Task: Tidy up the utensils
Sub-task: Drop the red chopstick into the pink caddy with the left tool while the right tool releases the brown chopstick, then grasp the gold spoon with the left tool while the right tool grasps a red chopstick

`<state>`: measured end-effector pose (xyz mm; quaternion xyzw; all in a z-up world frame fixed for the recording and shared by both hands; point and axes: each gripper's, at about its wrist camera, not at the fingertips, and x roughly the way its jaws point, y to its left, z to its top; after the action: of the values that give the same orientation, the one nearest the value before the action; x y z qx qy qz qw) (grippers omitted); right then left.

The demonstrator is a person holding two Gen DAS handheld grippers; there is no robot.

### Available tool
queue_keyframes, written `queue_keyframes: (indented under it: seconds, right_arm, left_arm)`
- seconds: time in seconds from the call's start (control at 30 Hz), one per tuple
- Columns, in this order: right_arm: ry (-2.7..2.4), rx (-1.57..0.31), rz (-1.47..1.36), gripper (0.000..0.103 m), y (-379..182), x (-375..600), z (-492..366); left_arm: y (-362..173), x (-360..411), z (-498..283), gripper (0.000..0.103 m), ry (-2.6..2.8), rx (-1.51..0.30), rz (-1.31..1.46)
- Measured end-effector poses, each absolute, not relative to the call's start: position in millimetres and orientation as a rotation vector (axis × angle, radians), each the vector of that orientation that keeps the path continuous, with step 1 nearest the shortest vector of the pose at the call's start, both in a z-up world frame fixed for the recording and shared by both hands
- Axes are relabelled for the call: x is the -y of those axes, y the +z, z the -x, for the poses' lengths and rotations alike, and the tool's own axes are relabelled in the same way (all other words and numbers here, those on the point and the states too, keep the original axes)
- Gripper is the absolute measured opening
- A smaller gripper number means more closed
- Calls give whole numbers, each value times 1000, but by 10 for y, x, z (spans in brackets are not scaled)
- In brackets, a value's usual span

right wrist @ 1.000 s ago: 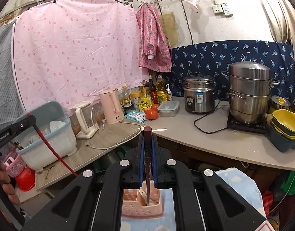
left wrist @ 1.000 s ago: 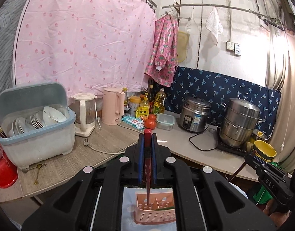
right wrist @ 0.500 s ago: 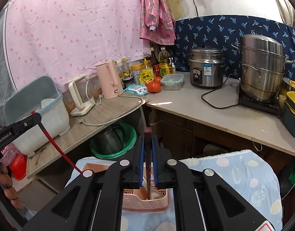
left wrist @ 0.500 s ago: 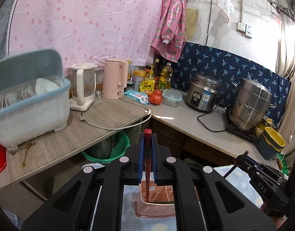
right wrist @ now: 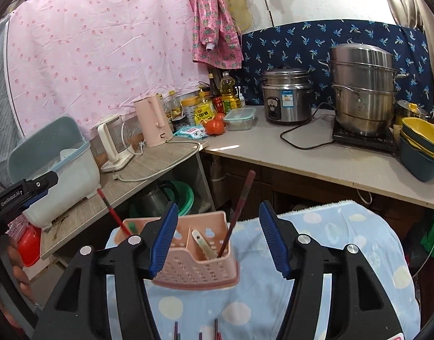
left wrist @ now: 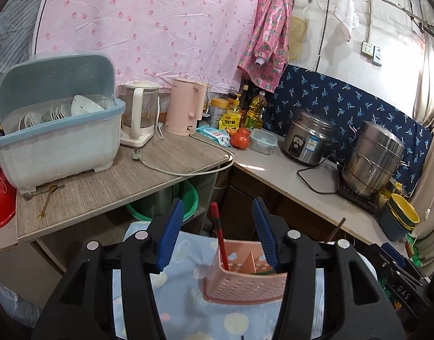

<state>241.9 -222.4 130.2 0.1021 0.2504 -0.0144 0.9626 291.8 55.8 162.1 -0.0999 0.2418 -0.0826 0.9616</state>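
Left tongs [left wrist: 218, 233]: opening, gripping nothing, red chopstick [left wrist: 220, 239] standing free between.
Right tongs [right wrist: 218, 239]: opening, empty, dark chopstick [right wrist: 239, 206] leaning free.
Basket [right wrist: 194, 263]: perforated pink plastic, sitting by the table's [right wrist: 330, 243] far edge.

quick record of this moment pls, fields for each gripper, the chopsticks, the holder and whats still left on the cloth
left gripper: jaws opening, nothing pressed between them
right gripper: jaws opening, nothing pressed between them
red chopstick: standing tilted in the left end of the holder
dark chopstick: leaning in the right compartment
holder: pink, perforated, divided, on the blue cloth
spoon: pale, lying in the right compartment
still on cloth: a few sticks at the near edge, only their tips showing
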Motion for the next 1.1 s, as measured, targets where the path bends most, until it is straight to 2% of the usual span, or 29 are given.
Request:
queue_keyframes:
  seconds: [0.37,0.73,0.93,1.1]
  right_arm:
    - [-53,-584,-176,59,927,2147,-1786]
    - [-67,-746,-174,58,262,2102,-1019]
    - [-75,-836,-171,55,-104,2085,-643]
    - [-72,-879,-160,47,-307,2018,-421]
  left_arm:
    - [1206,-483,-2377,48,-197,-580,167]
    - [340,-498,-1729,48,-210,-782,159]
    - [-51,-556,-1432,48,-188,-873,137]
    - [-235,-577,-1175,48,-188,-909,125]
